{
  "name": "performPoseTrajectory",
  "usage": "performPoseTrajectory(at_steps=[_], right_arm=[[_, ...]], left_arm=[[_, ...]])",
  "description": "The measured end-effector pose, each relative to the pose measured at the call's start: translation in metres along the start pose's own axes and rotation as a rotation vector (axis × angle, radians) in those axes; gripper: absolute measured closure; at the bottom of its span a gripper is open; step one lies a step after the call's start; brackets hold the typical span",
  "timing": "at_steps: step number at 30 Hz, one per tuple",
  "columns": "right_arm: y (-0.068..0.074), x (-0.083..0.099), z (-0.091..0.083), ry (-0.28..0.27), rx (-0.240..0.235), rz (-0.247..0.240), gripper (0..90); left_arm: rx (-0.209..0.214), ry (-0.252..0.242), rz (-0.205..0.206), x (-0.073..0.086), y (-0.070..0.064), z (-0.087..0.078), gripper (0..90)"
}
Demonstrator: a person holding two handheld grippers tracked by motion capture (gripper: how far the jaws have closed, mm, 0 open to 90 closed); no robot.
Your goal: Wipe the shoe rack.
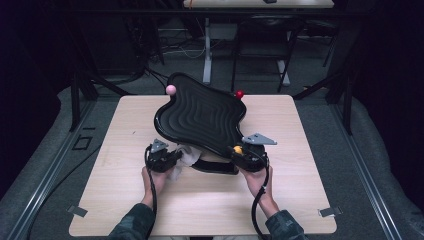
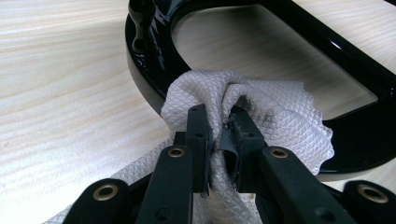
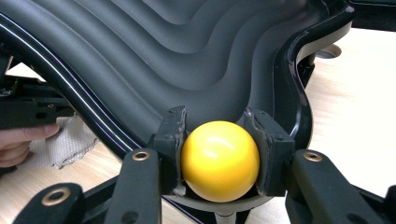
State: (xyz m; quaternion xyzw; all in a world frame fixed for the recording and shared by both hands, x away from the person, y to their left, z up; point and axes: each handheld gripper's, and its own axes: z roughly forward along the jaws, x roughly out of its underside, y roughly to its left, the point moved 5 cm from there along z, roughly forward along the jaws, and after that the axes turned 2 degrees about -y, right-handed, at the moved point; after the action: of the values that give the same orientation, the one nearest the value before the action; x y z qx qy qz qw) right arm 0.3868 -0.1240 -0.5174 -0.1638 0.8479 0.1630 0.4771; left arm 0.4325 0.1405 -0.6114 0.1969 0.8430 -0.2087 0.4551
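Closest to the person, two hands come up from the near edge of the table point(image 1: 115, 200), each holding a claw. The left gripper point(image 1: 165, 159) has its two black jaws squeezed nearly together on a bunched white cloth point(image 1: 186, 156). The left gripper view shows this best: the cloth point(image 2: 261, 121) has a tiny diamond weave, and it is pressed against the shiny black frame point(image 2: 149, 70) that lies flat on the wood. From up high the cloth is just a small pale lump, and the weave cannot be made out.

The right gripper point(image 1: 245, 152) has its jaws part way open, as wide as a yellow ball point(image 1: 238, 149), and it holds that ball tight on both sides. In the right gripper view the ball point(image 3: 220, 160) is big and glossy, sitting at the near rim of the black wavy tray point(image 3: 177, 56). That view also shows fingers and a bit of cloth point(image 3: 70, 140) off to one side, under the tray's edge.

The high view shows the whole tray point(image 1: 200, 115). It is tipped up, near edge low by the grippers, far edge raised. Its long side runs from the near right toward the far left.

At the far edge sit a pink ball point(image 1: 170, 89) and a red ball point(image 1: 239, 94).
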Motion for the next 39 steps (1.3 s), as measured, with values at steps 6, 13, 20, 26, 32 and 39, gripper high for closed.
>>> performPoseTrajectory(at_steps=[6, 13, 20, 26, 32, 39], right_arm=[[0.002, -0.001, 0.001, 0.000, -0.001, 0.000, 59.6], [0.005, -0.002, 0.003, 0.004, 0.010, 0.002, 59.6], [0.008, -0.002, 0.006, 0.005, 0.031, 0.002, 59.6], [0.012, -0.004, 0.008, 0.007, 0.013, 0.005, 59.6], [0.012, -0.004, 0.008, 0.007, 0.012, 0.003, 59.6], [0.011, -0.004, 0.009, 0.004, 0.012, 0.003, 59.6]], left_arm=[[0.002, -0.006, 0.000, 0.003, -0.006, -0.003, 80.1], [0.012, -0.012, -0.001, 0.006, -0.017, -0.003, 80.2], [0.023, -0.014, 0.004, 0.007, -0.025, -0.004, 80.2], [0.024, -0.017, 0.010, 0.008, -0.031, -0.004, 80.1], [0.027, -0.025, 0.016, 0.010, -0.042, -0.003, 80.1], [0.025, -0.018, 0.021, 0.011, -0.056, 0.000, 80.2]])
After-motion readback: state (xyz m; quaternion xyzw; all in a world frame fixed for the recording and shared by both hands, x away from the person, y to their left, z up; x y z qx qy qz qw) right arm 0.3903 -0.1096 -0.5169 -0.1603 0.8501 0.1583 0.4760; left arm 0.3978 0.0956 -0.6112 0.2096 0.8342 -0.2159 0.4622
